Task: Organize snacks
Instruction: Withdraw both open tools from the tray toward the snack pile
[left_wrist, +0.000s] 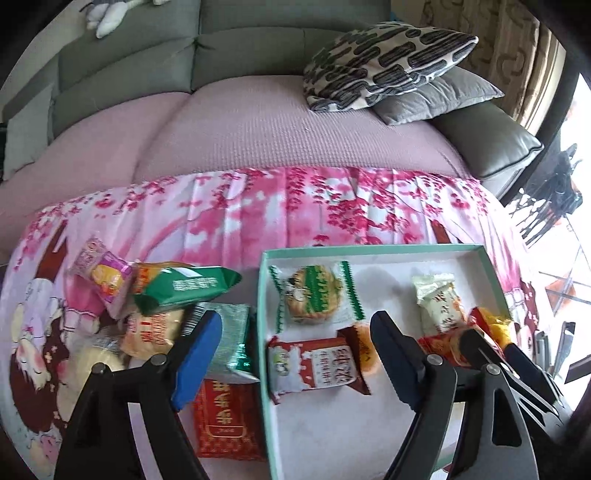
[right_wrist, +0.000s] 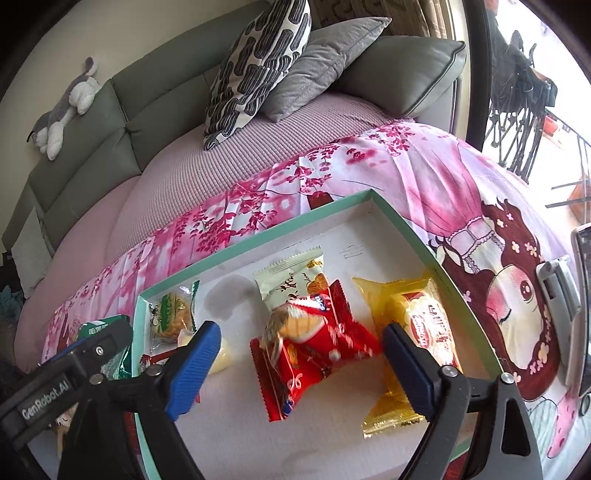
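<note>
Inside the box (right_wrist: 413, 229), the red packet (right_wrist: 314, 343) lies between the wide-open jaws of the right gripper (right_wrist: 299, 365), touching neither pad, with a yellow packet (right_wrist: 417, 317) just right of it. The left gripper (left_wrist: 295, 365) hangs over the box's left wall, jaws spread and empty, above a brown packet (left_wrist: 317, 365). More packets are piled (left_wrist: 147, 302) left of the box.

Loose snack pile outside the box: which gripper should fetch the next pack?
Left. The left gripper hangs open beside the pile; the right gripper sits over the box, farther away.
</note>
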